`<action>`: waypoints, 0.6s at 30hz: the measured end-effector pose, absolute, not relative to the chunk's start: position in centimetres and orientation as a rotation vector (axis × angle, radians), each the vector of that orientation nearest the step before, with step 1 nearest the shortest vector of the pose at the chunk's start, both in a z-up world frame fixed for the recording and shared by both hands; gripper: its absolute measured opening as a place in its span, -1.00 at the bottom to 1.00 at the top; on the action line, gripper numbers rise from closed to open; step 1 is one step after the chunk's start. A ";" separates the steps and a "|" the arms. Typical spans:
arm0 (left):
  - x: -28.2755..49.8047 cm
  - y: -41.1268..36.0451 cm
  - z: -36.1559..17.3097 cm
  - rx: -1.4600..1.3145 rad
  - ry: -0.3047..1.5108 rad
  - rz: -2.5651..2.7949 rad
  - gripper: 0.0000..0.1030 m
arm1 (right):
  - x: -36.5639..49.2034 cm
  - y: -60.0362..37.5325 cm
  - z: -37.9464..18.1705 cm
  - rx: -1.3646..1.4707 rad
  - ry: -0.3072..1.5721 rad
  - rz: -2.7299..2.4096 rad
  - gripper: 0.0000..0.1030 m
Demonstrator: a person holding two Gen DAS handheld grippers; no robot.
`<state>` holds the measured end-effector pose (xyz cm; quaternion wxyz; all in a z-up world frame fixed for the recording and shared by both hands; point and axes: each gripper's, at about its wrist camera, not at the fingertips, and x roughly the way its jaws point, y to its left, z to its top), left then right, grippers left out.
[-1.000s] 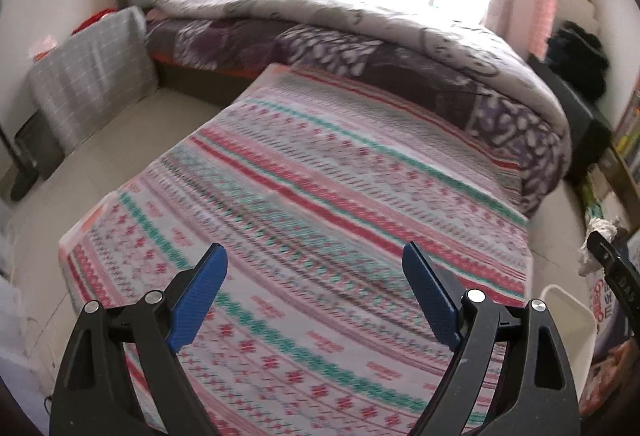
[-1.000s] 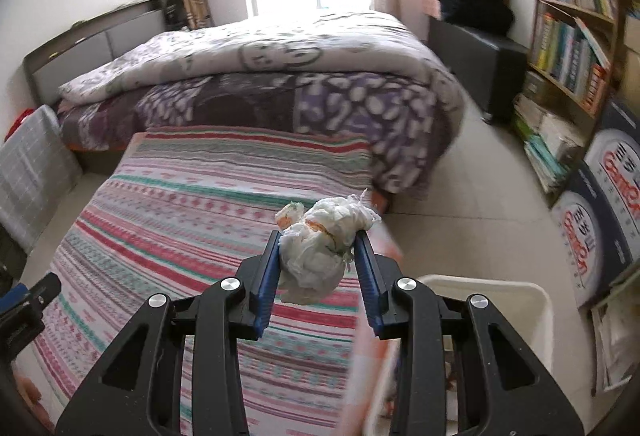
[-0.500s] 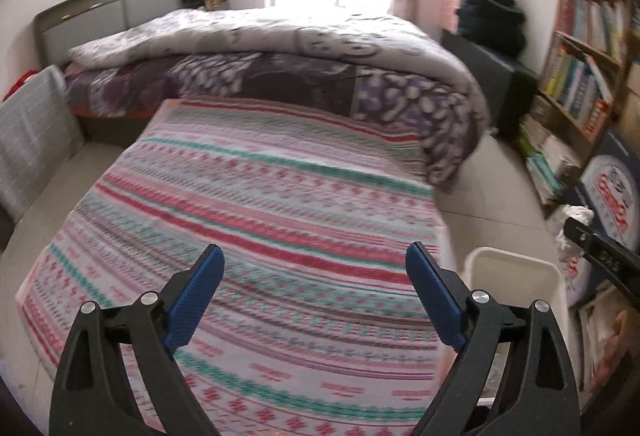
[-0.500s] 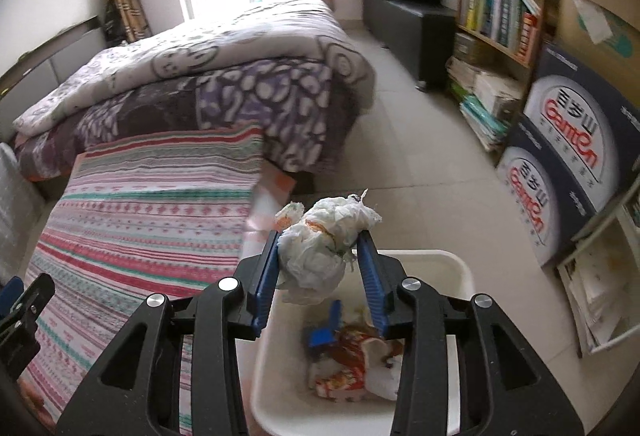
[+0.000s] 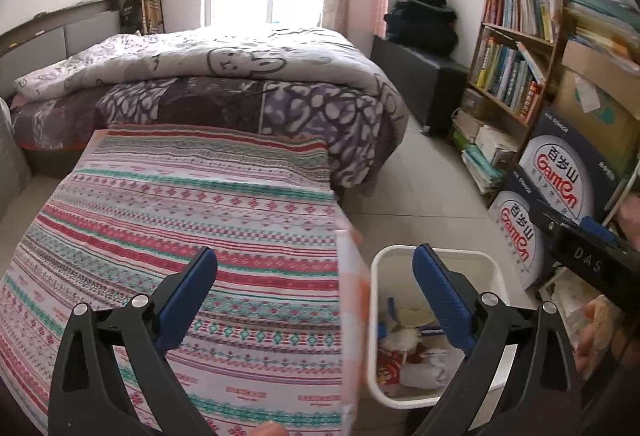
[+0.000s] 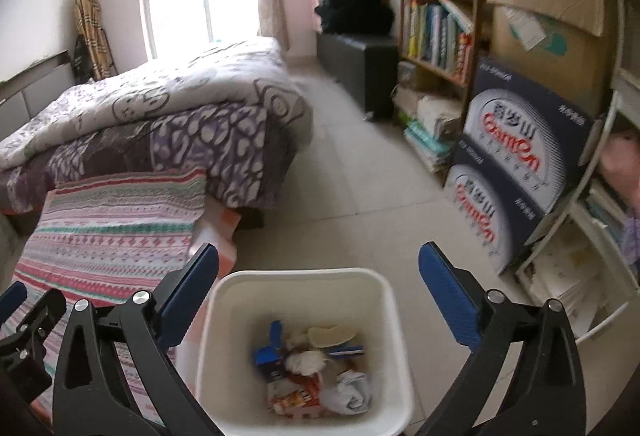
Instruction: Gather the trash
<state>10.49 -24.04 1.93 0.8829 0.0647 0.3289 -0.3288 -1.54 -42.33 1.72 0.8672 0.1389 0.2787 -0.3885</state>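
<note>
While over floor (image 6: 360, 196) beside bed (image 6: 120, 224): white bin (image 6: 384, 316) directly below right gripper (image 6: 319, 286), fingers just sprung wide, nothing betw. them; left gripper (image 5: 315, 290) also spread, empty, above bed edge; crumpled trash (image 6: 306, 362) inside bin w/ wrappers.
</note>
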 end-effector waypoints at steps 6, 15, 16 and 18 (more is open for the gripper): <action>9.9 -23.8 2.8 0.102 0.659 -0.649 0.87 | -4.0 -41.9 1.8 0.287 0.535 -0.896 0.86; 8.9 -22.9 3.8 0.104 0.637 -0.603 0.87 | -4.4 -39.1 1.8 0.215 0.495 -0.900 0.86; 8.9 -22.7 3.9 0.098 0.634 -0.603 0.87 | -4.4 -38.9 1.8 0.208 0.490 -0.896 0.86; 8.8 -22.4 4.0 0.095 0.627 -0.596 0.87 | -4.4 -38.4 2.0 0.204 0.484 -0.885 0.86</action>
